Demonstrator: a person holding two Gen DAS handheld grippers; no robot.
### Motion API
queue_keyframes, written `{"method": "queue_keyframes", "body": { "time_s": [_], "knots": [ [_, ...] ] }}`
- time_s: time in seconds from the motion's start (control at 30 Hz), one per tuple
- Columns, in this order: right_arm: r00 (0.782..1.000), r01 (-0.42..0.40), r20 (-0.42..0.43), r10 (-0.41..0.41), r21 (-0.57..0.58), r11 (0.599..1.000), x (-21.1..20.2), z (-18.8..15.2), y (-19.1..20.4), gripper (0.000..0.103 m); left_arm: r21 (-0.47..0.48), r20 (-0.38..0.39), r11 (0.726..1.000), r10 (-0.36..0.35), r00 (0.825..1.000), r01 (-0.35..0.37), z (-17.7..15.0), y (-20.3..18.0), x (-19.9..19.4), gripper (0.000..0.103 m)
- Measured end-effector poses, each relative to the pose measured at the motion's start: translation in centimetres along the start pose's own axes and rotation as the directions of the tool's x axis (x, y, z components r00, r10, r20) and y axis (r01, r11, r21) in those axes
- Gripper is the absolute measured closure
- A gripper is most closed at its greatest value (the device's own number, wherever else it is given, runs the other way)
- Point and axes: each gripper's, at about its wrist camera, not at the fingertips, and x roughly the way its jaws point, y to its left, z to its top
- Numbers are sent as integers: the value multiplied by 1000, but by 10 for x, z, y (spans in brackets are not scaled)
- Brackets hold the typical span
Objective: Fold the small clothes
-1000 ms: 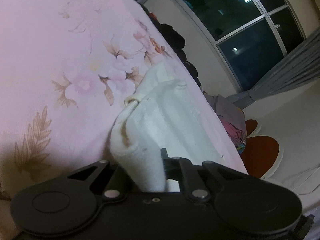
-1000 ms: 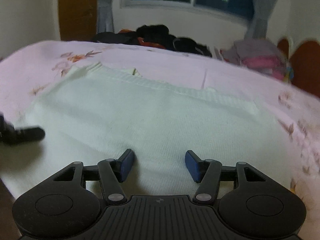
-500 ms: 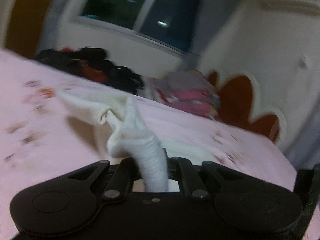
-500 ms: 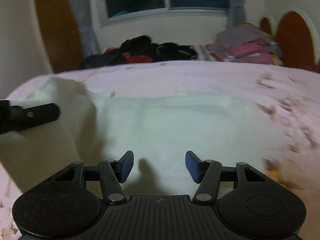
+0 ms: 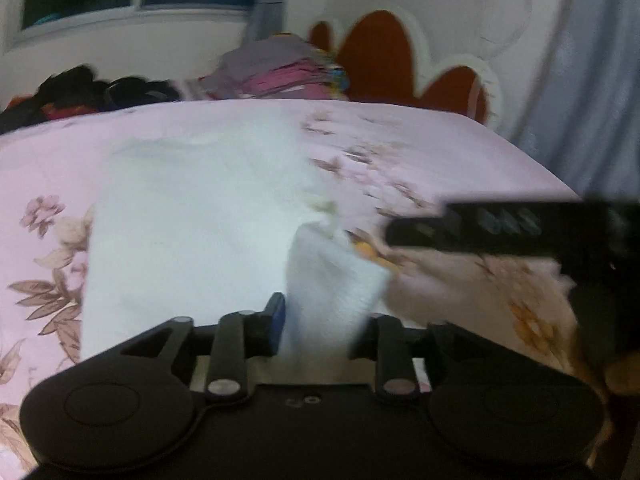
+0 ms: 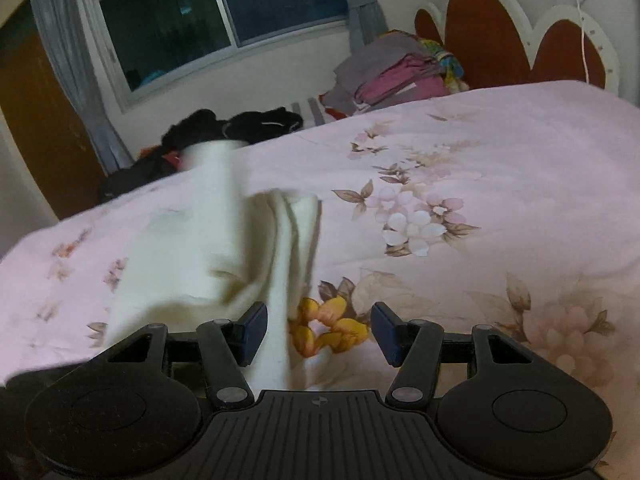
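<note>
Pinching a bunched fold of the white knit garment, the left tongs sit low at the near edge of the bed. Jaws are drawn in on the cloth, which fills the gap between them; one blue pad shows on the left side, the other is hidden behind the fabric. View is motion-blurred.

Right tongs stand wide open, gripping nothing. Blue pads well apart. A strip of the white knit garment runs down beside the left-hand pad; cannot tell if it touches. Between the pads, mostly bedsheet with a yellow flower print.

In the left wrist view the right tongs appear as a dark blurred bar at the right, just above the sheet, near the garment's corner.

Garment: lies on the pink floral bedsheet, main body spread flat, one edge lifted and folded over toward the middle, rumpled there. In the right wrist view a raised part stands up, blurred.

Farther back:
- dark clothes heap at the far edge of the bed
- stack of folded clothes, grey, pink and a patterned piece, beside the headboard
- headboard, red-brown lobes with white trim
- window, dark outside, grey curtains at either side
- brown wooden panel at far left
</note>
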Motion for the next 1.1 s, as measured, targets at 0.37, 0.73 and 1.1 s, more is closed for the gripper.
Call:
{"method": "queue_keyframes", "body": {
  "time_s": [0.37, 0.73, 1.1],
  "knots": [
    [984, -151, -89, 154, 42, 988, 31, 5, 27, 46, -35, 17, 998, -43, 999, 44, -17, 34, -62, 59],
    [982, -145, -115, 150, 48, 988, 71, 13, 27, 83, -220, 63, 967, 147, 987, -130, 5, 100, -74, 54],
    [992, -110, -57, 112, 32, 993, 55, 21, 19, 97, -269, 57, 956, 137, 989, -117, 33, 118, -31, 54]
  ]
}}
